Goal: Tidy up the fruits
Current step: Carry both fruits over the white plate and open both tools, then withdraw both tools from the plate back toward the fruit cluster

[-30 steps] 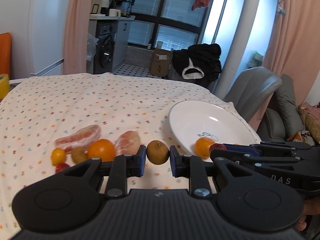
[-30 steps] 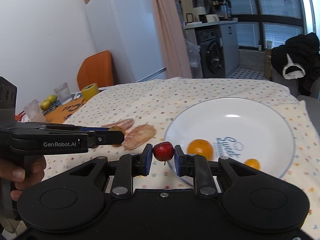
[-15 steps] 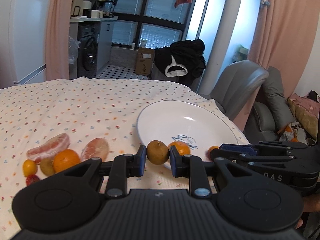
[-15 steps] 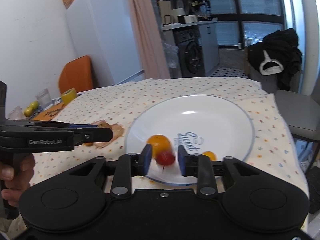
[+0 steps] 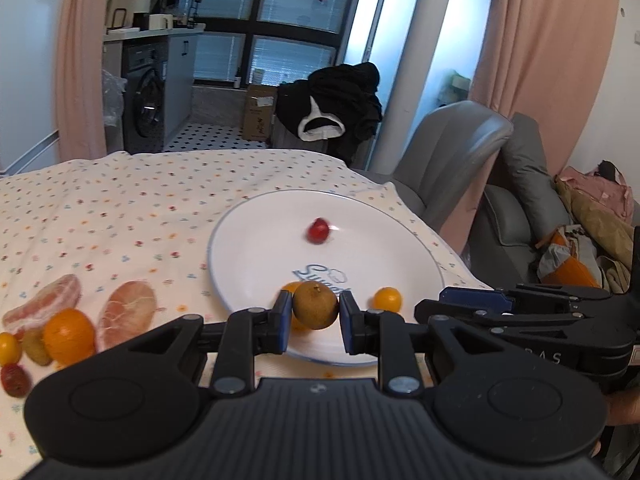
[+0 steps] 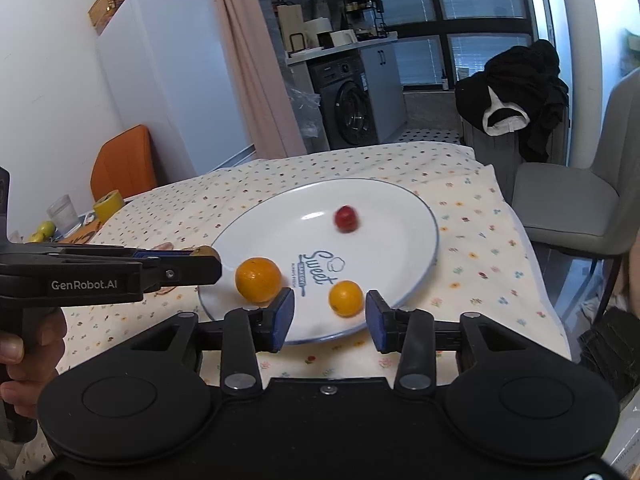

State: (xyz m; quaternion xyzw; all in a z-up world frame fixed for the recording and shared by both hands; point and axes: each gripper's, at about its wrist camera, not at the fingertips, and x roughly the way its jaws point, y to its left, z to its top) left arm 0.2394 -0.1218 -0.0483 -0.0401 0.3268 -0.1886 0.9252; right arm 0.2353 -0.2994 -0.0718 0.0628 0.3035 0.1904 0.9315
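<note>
The left hand-held gripper (image 5: 315, 322) is closed on a brown fruit (image 5: 315, 306), with one blue pad pressed against each side of it. The fruit is held above the near rim of the plate (image 5: 256, 248). In the right wrist view the same gripper enters from the left, with the brown fruit showing at its tip (image 6: 205, 252) beside the plate's left edge.

The right hand-held gripper (image 6: 330, 320) is open; its pads stand well apart and hold nothing. It is positioned over the near rim of the plate (image 6: 404, 240).

The plate is white with a blue rim line and blue lettering, and it rests on the tabletop (image 5: 120, 208), which carries a dotted cloth. Plate contents:
- a red fruit (image 6: 346, 218), motion-blurred, on the far half;
- a large orange (image 6: 258, 279), near the left edge;
- a small orange (image 6: 345, 298), at the near edge, seen between the right gripper's pads.

On the cloth left of the plate, in the left wrist view:
- two peeled pink citrus pieces (image 5: 127, 307);
- an orange (image 5: 69, 335);
- a small yellow fruit (image 5: 9, 347);
- a brown fruit partly hidden behind the orange;
- a red fruit at the gripper body's edge (image 5: 15, 379).

A hand (image 6: 24, 344) grips the left gripper's handle.
</note>
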